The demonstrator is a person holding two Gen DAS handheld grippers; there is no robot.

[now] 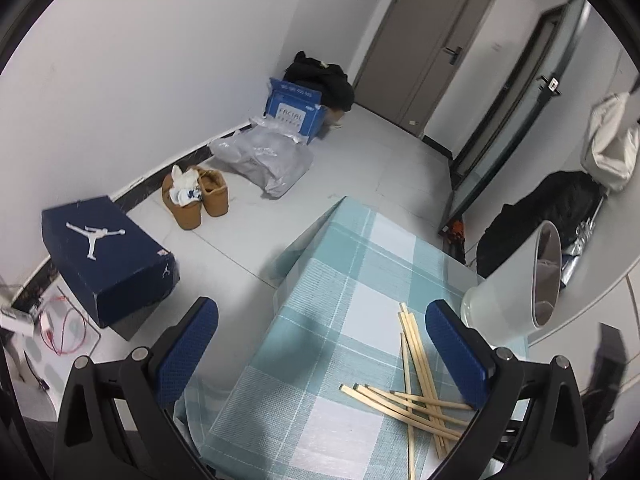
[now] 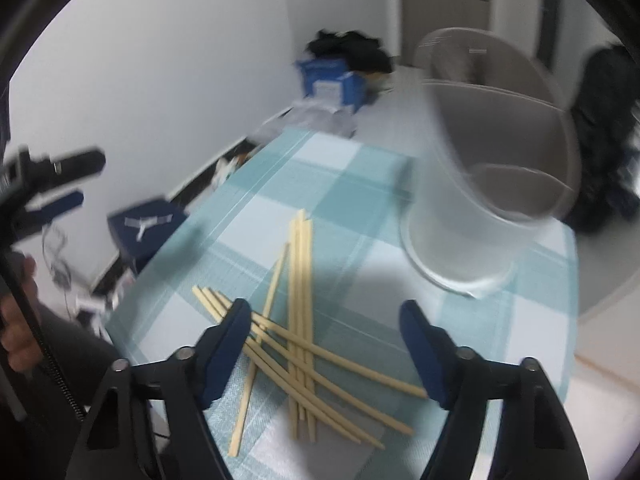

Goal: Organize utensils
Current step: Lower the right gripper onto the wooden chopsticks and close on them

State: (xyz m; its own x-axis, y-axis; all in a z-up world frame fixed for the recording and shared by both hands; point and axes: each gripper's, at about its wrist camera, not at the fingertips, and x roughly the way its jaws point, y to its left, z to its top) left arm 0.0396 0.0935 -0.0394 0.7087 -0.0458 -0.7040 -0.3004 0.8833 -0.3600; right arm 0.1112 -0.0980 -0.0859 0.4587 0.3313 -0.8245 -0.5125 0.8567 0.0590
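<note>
Your right gripper point(image 2: 324, 344) hangs tilted down over the pile of chopsticks point(image 2: 296, 320) on the counter point(image 2: 340, 184), which wears a teal and white checked cloth. Its jaws stand apart with nothing pressed between the blue pads; several crossed sticks lie in the gap below them, and the left pad point(image 2: 228, 352) overlaps the near ends of a few, though you cannot tell from this blurred view whether it touches them.

Your left gripper point(image 1: 320, 344) is also wide open and holds nothing. It hovers over the left side of the counter point(image 1: 340, 308), with the chopsticks point(image 1: 420, 384) lying near its right pad point(image 1: 456, 356). From the right wrist view, the left gripper point(image 2: 60, 184) shows at the far left edge, above your hand point(image 2: 18, 320) and a dark sleeve.

The chopsticks lie loose and criss-crossed: one bundle runs roughly away from you, the others cross it at a slant. Just beyond them, at the counter's right side, stands a pale translucent container point(image 2: 492, 184), empty as far as you can see; in the left wrist view the container point(image 1: 516, 280) sits just past the stick tips.

On the floor to the left sit a dark blue shoebox point(image 1: 108, 256), a pair of tan boots point(image 1: 196, 196) and a blue carton point(image 1: 294, 108) by the wall
</note>
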